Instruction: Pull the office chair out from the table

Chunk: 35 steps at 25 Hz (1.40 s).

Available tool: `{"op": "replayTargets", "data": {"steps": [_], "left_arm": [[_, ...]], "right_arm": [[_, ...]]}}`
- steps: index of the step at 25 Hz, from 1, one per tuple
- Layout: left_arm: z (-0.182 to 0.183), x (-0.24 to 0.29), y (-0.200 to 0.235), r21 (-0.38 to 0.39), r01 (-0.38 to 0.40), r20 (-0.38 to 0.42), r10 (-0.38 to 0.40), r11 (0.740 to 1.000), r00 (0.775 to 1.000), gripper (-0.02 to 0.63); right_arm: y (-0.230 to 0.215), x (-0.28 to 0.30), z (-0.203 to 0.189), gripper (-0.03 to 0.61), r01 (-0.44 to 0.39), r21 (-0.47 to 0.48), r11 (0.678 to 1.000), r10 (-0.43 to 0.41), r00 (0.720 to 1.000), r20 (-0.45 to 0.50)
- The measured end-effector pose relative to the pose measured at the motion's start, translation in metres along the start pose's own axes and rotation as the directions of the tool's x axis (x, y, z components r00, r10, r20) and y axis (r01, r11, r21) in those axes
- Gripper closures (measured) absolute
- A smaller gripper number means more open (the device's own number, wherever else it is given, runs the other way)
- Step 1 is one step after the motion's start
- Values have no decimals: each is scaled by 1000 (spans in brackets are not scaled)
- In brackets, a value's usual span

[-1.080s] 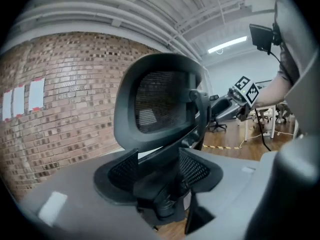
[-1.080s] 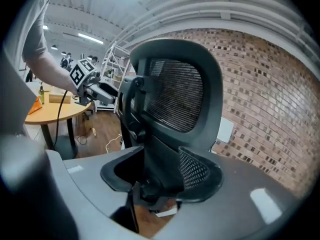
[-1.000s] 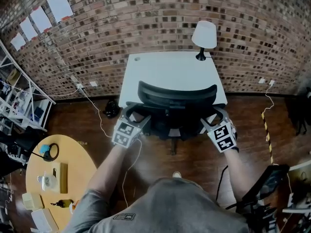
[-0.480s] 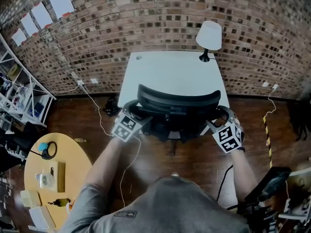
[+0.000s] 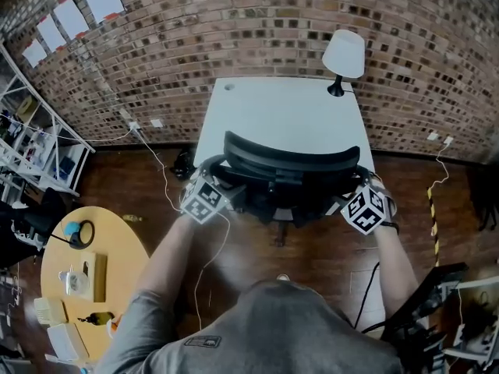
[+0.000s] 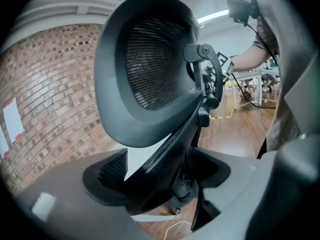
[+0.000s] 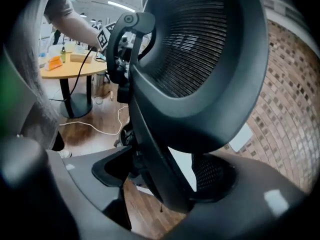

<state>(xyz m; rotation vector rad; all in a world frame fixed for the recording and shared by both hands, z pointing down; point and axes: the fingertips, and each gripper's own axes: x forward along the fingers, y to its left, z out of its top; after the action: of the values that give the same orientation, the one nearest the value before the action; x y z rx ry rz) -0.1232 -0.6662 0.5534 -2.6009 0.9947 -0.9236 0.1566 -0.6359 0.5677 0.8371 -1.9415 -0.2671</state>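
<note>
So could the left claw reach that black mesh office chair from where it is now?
Probably yes. The left claw sits right at the side of the black mesh office chair. Its jaws have just been opening and press on nothing, and no other object stands between it and the chair.

Head cam sits up high and looks steeply down past the person's chest at the office chair (image 5: 292,162), white table (image 5: 273,115) and brick wall (image 5: 234,22). Left gripper view is jammed right up against the backrest (image 6: 150,69) from the person's left, facing across. Right gripper view mirrors it. All three share that backrest.
</note>
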Motion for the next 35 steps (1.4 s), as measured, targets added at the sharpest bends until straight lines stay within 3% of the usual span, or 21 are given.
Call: {"op": "replayTargets", "data": {"steps": [2,8,17,35], "left_arm": [[-5,1,3,13,5,-10,-5,1000,1000,240],[-9,2,9,64,26,-50,-23,998,998,224],[-20,-1,1,276,103,-158,-60,956,986,368],[-20,-11,-12,258,162,-167,-121,952,979,393]], "right_arm": [[0,3,3,235,1,-31,1000,-1,1000,-5],[3,3,7,262,-20,-64,998,20,1000,1],[2,2,2,276,-29,-75,997,27,999,-18],[12,-6,-4,304,-59,-92,994,55,997,-51]]}}
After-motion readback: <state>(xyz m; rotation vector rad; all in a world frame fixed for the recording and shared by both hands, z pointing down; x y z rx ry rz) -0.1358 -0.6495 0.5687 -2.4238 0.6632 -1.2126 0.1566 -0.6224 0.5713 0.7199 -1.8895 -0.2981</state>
